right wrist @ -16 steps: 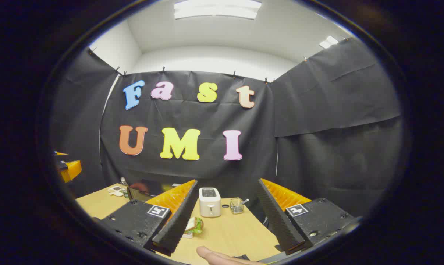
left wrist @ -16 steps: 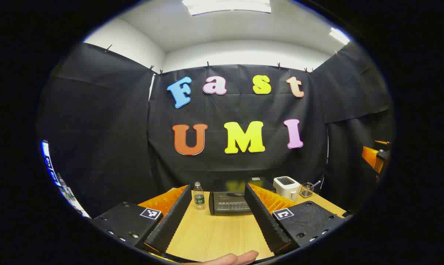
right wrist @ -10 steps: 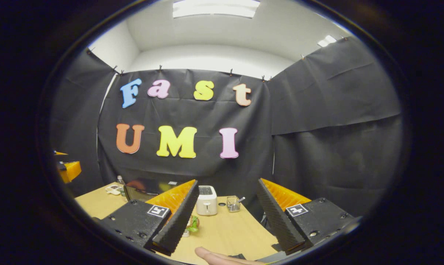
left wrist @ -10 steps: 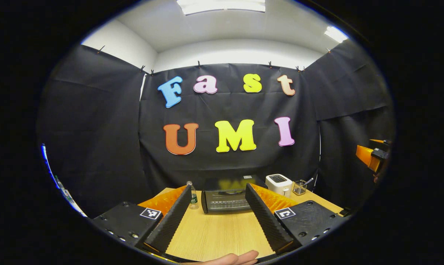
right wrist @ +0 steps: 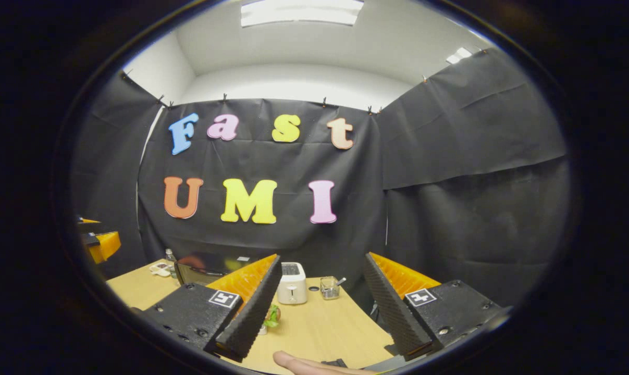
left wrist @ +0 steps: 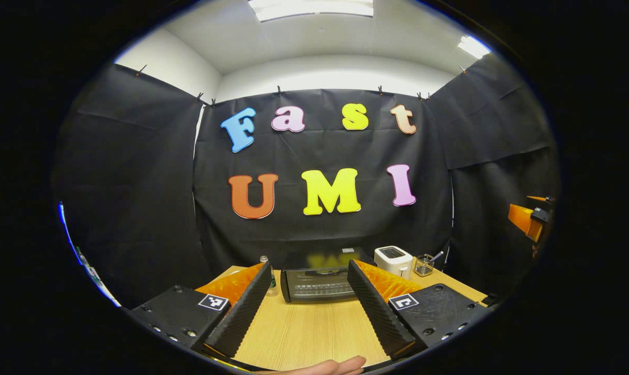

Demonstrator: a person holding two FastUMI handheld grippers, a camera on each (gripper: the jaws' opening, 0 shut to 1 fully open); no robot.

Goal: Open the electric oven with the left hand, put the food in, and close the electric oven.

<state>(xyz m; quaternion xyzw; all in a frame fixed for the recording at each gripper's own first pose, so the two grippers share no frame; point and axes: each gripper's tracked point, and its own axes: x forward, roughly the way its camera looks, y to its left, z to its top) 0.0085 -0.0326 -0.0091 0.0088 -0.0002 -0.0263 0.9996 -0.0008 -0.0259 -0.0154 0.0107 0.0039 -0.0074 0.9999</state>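
A black electric oven (left wrist: 314, 278) with its door closed stands at the back of the wooden table (left wrist: 304, 333), straight ahead of my left gripper (left wrist: 309, 271). That gripper is open with nothing between its fingers, well short of the oven. In the right gripper view the oven (right wrist: 205, 268) sits at the left, partly behind my finger. The food, a sandwich with green lettuce (right wrist: 270, 316), lies on the table and peeks out beside the left finger of my right gripper (right wrist: 322, 263). This one also stands open and empty, above the table.
A white toaster (left wrist: 392, 260) and a small wire holder (left wrist: 424, 265) stand right of the oven. A clear bottle (left wrist: 266, 278) stands at its left. The other gripper shows at each view's edge (left wrist: 528, 221) (right wrist: 98, 242). A thumb tip (left wrist: 335, 366) lies at the bottom.
Both views have shifted slightly: the oven, the bottle and the toaster slid a little left and up in the left gripper view. Both grippers stayed open.
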